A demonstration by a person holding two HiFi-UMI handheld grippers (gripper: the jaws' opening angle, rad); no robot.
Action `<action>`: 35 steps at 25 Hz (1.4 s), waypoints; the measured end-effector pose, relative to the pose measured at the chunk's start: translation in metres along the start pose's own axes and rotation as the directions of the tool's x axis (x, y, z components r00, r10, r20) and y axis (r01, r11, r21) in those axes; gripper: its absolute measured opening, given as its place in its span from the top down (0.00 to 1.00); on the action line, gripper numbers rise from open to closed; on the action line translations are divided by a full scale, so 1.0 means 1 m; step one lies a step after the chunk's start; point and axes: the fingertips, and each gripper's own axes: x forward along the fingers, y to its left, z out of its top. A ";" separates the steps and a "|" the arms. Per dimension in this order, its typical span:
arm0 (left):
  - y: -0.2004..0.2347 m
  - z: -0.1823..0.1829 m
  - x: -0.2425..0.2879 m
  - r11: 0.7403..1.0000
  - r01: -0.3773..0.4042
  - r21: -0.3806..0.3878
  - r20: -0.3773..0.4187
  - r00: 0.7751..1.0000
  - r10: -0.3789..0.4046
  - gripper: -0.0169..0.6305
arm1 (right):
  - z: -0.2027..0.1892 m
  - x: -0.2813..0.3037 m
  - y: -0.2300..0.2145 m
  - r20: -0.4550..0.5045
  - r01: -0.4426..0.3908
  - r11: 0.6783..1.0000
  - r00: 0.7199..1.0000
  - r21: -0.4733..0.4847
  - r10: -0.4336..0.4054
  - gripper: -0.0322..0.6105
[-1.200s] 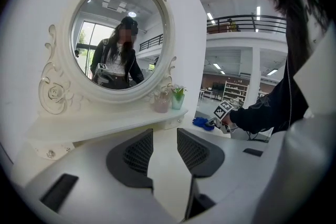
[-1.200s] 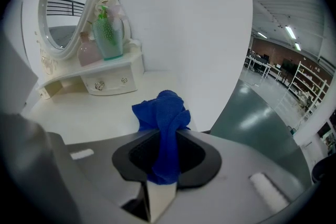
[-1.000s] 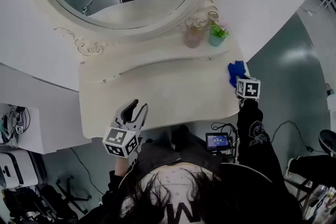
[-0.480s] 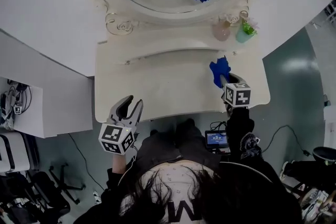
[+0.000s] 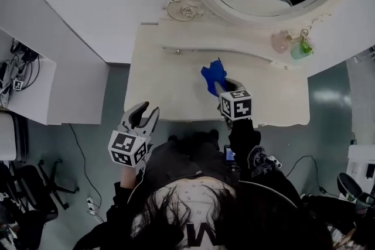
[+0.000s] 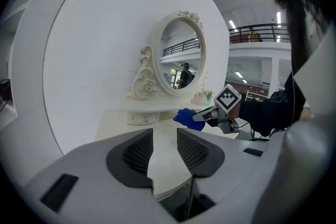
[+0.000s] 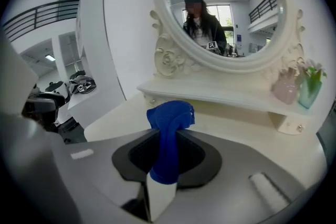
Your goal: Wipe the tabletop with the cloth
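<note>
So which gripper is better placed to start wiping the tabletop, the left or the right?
The right. The right gripper is shut on the blue cloth and is over the tabletop. The left gripper is open, holds nothing, and is by the front left corner.

Head view: taken from above the person (image 5: 199, 208), faced steeply down; whole surface (image 5: 170, 85) covered, from well off.

Left gripper view: set low beyond the surface's front edge, faced across it toward the mirror (image 6: 181, 57); right gripper (image 6: 206, 114) caught at mid-distance.

Right gripper view: set close over the surface, faced at the mirror.

Surface, mirror and cloth (image 7: 168, 128) shared by all three.
</note>
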 end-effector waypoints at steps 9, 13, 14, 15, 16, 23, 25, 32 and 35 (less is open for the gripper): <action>0.045 -0.027 -0.063 0.997 -0.066 -0.030 0.004 0.998 0.066 0.75 | 0.019 0.078 0.170 -0.063 -0.200 0.964 0.979 -0.173 0.192 0.81; 0.062 -0.040 -0.092 0.991 -0.124 -0.055 -0.002 0.992 0.124 0.75 | 0.015 0.107 0.225 -0.104 -0.261 0.938 0.964 -0.227 0.244 0.81; 0.066 -0.042 -0.099 0.989 -0.136 -0.063 0.000 0.991 0.137 0.75 | 0.012 0.113 0.236 -0.116 -0.274 0.933 0.961 -0.235 0.253 0.81; 0.070 -0.043 -0.106 0.986 -0.149 -0.071 0.002 0.989 0.149 0.75 | 0.009 0.120 0.247 -0.129 -0.286 0.927 0.957 -0.243 0.261 0.81; 0.073 -0.046 -0.113 0.983 -0.163 -0.081 0.003 0.987 0.163 0.75 | 0.004 0.125 0.255 -0.146 -0.297 0.922 0.953 -0.250 0.267 0.81; 0.093 -0.064 -0.146 0.959 -0.248 -0.139 -0.015 0.968 0.249 0.75 | -0.030 0.158 0.278 -0.258 -0.309 0.893 0.939 -0.328 0.230 0.81; 0.096 -0.067 -0.149 0.956 -0.254 -0.144 -0.018 0.967 0.254 0.75 | -0.031 0.162 0.277 -0.251 -0.302 0.890 0.942 -0.342 0.223 0.81; 0.094 -0.060 -0.129 0.969 -0.214 -0.123 -0.020 0.977 0.213 0.75 | -0.036 0.156 0.263 -0.217 -0.277 0.868 0.955 -0.413 0.201 0.81; 0.085 -0.051 -0.111 0.980 -0.177 -0.096 -0.016 0.984 0.177 0.75 | -0.037 0.152 0.246 -0.207 -0.267 0.887 0.958 -0.377 0.201 0.81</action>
